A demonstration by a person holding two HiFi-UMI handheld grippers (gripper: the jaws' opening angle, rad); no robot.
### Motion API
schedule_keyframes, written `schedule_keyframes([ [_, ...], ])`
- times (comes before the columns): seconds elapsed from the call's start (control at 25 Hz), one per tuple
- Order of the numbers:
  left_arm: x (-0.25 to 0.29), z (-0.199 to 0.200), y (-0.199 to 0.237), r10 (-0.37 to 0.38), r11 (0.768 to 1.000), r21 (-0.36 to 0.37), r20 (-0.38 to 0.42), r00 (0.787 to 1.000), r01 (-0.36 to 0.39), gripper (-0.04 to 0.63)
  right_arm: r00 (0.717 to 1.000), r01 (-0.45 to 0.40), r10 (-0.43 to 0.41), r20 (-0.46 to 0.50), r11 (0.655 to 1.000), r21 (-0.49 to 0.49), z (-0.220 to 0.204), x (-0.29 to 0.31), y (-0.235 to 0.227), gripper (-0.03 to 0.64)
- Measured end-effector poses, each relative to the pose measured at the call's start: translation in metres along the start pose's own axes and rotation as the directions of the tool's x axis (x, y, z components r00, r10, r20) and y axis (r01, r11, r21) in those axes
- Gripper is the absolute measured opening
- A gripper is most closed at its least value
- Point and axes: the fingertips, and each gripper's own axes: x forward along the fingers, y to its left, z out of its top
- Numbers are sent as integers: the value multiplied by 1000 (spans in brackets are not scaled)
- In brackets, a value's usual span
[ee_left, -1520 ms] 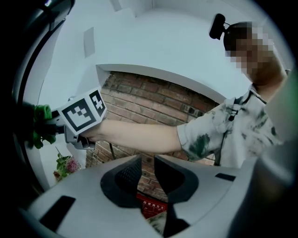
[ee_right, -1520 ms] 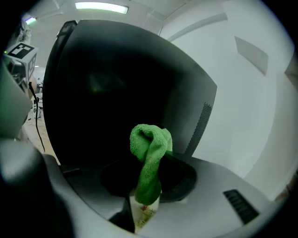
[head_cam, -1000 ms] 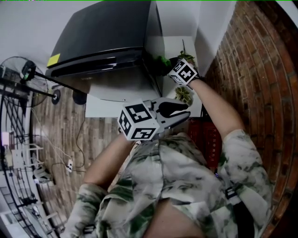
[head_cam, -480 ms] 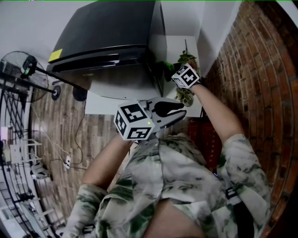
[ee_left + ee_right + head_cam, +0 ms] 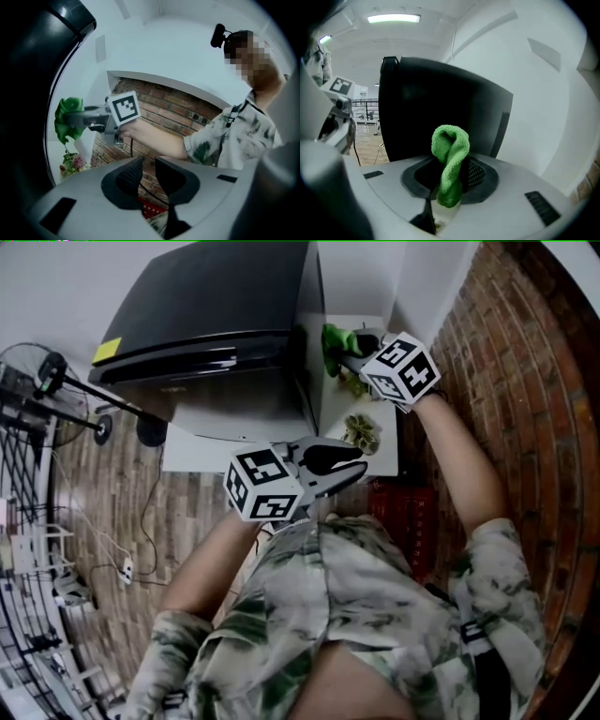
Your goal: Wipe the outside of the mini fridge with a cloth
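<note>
Right hand-held gripper [image 5: 350, 345] [image 5: 449, 174]: clenched on green cloth [image 5: 334, 337] [image 5: 450, 157]. Cloth bunched, pinched at mid-fold between the jaws, looped end poking up past the tips, short tail hanging below them.

Straight ahead of that hand-held gripper: black fridge [image 5: 211, 310] [image 5: 436, 105], its side face filling the right gripper view. Cloth close against that face, near the top edge, by the head view; contact not clear.

Below the right hand-held gripper, nearer the person: small plant [image 5: 362, 432] [image 5: 71, 163] on white counter [image 5: 202, 454]. Off to its right: brick wall [image 5: 511, 352].

Left hand-held gripper [image 5: 349, 465] [image 5: 146, 174]: released, jaws a narrow gap apart, nothing between them. Held low by the person's chest, well apart from the fridge, aimed toward the right arm and the wall. Ahead of and above it in its own view: right hand-held gripper [image 5: 84, 118] with the cloth [image 5: 68, 123]. Past its jaws, lower down: red crate [image 5: 405, 512], beside the counter.
</note>
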Motion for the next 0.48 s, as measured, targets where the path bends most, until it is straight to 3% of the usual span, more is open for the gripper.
schedule_keyframes([
  [0.28,6,-1,-4,-17,1000,-5,4,1000,17,74,993,-16,25,116,997,-80,83,-46,20,112],
  [0.48,4,-3,-3,-9,1000,-11,12,1000,9,74,993,-34,48,106,991,-132,89,-42,43,112],
])
